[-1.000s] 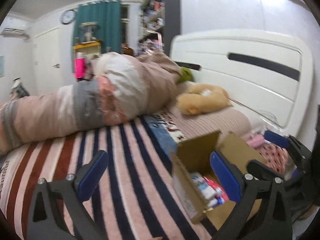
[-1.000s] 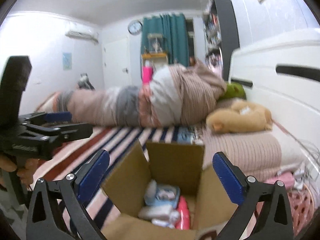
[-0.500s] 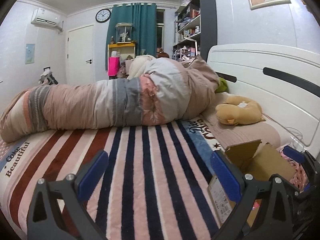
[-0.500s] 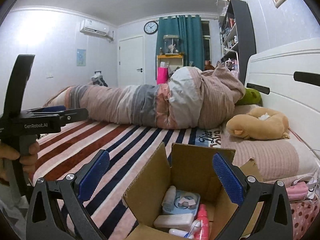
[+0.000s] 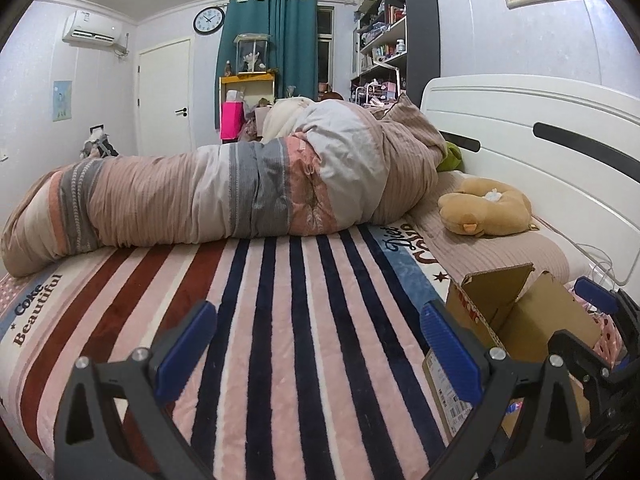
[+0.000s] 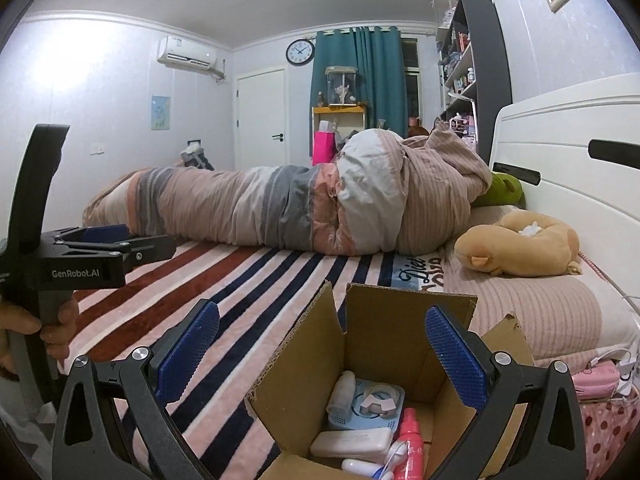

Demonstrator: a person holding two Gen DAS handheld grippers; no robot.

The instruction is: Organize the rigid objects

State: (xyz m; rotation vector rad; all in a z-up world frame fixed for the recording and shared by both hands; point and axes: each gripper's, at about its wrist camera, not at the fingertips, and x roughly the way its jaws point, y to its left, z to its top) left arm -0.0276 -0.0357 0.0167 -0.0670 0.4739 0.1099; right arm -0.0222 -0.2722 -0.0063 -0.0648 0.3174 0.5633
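An open cardboard box (image 6: 384, 320) stands on the striped bed cover, near the pillow end. Inside lie a pink bottle (image 6: 412, 444), a white flat case (image 6: 352, 442), a pale blue device (image 6: 372, 400) and a white tube (image 6: 342, 392). My right gripper (image 6: 322, 354) is open and empty, just above the box's near side. My left gripper (image 5: 320, 346) is open and empty over the striped cover, with the box (image 5: 516, 320) to its right. The left gripper also shows in the right wrist view (image 6: 112, 246).
A rolled duvet (image 5: 240, 192) lies across the far side of the bed. A tan plush toy (image 5: 484, 210) rests on the pillow by the white headboard (image 5: 520, 128). A green plush (image 6: 500, 190) sits behind it. Pink items (image 6: 596, 374) lie at the bed's right edge.
Both grippers have levelled and drawn back from the box. In the left wrist view the box has slid to the right edge. Both stay open and empty.
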